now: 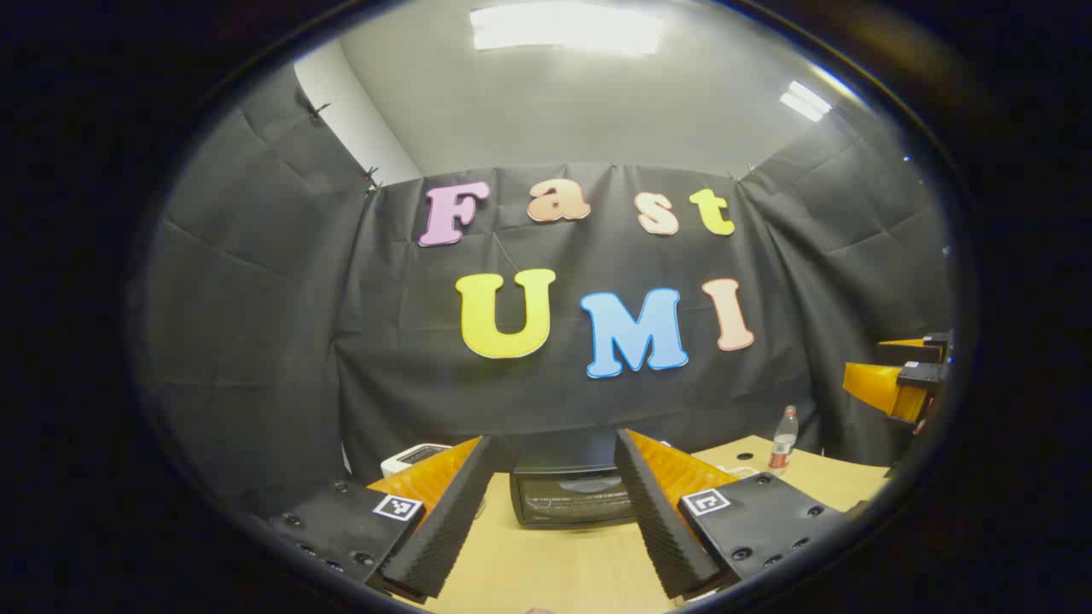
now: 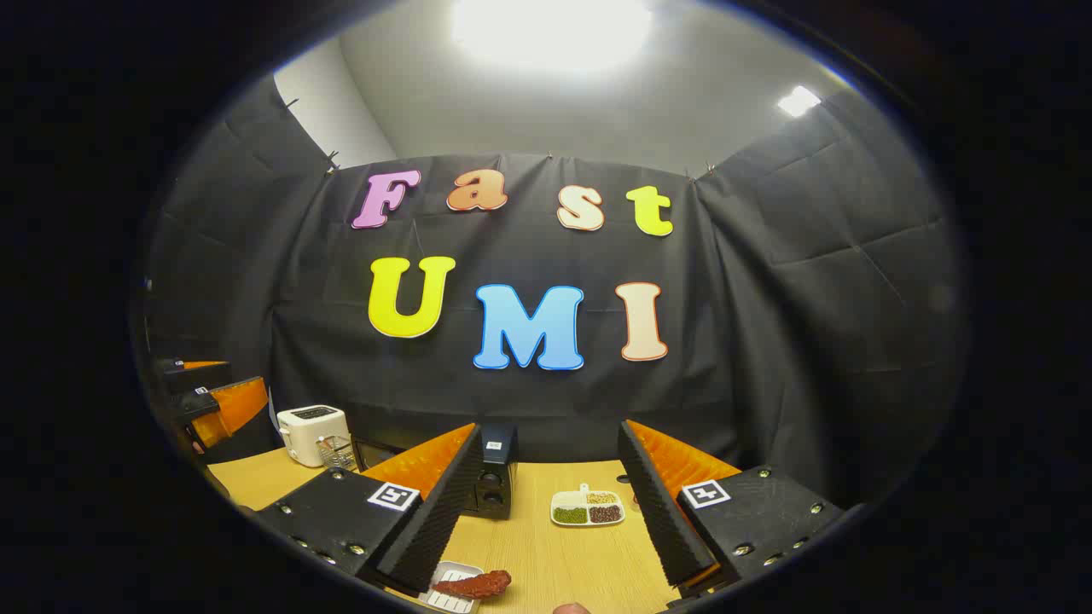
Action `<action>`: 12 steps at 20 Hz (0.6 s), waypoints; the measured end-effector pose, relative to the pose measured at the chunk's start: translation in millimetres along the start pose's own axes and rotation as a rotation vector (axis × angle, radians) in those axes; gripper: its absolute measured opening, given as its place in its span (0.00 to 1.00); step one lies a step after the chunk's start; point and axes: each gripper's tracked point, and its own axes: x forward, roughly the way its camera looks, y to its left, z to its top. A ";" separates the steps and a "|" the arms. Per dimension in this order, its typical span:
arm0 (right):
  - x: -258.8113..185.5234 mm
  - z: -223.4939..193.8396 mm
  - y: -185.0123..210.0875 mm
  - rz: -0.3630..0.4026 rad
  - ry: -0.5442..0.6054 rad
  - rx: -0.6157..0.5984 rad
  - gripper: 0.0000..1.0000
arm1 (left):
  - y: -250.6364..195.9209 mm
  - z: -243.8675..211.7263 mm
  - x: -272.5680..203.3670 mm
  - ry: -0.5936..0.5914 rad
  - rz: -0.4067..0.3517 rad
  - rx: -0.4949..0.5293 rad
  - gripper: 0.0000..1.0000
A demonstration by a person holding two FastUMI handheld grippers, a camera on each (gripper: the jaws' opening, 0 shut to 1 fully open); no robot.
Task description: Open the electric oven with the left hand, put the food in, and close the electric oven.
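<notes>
The black electric oven (image 1: pixel 570 499) stands at the back of the wooden table (image 1: pixel 554 571) with its glass door closed. My left gripper (image 1: pixel 554 439) is open, short of the oven, its fingers framing the door. In the right gripper view, a reddish-brown piece of food (image 2: pixel 476 584) lies on a small white tray (image 2: pixel 448 599) near the table's front edge. My right gripper (image 2: pixel 550 429) is open above the table, with the food just inside its left finger. Nothing is between either gripper's fingers.
A white toaster (image 2: pixel 314 433) and a wire holder (image 2: pixel 337 452) stand at the back left. A black panel with round knobs (image 2: pixel 495 482) peeks past my left finger. A divided dish of grains (image 2: pixel 587 507) lies mid-table. A bottle (image 1: pixel 782 439) stands right of the oven.
</notes>
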 end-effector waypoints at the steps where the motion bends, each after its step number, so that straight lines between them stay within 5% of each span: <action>1: 0.3 -1.6 -0.8 -0.001 0.004 0.005 0.96 | 0.1 -1.7 -1.5 0.003 0.001 -0.001 0.99; 12: 0.7 -6.9 -2.7 0.008 0.017 0.018 0.96 | -6.9 1.6 -8.7 -0.002 0.003 -0.008 0.99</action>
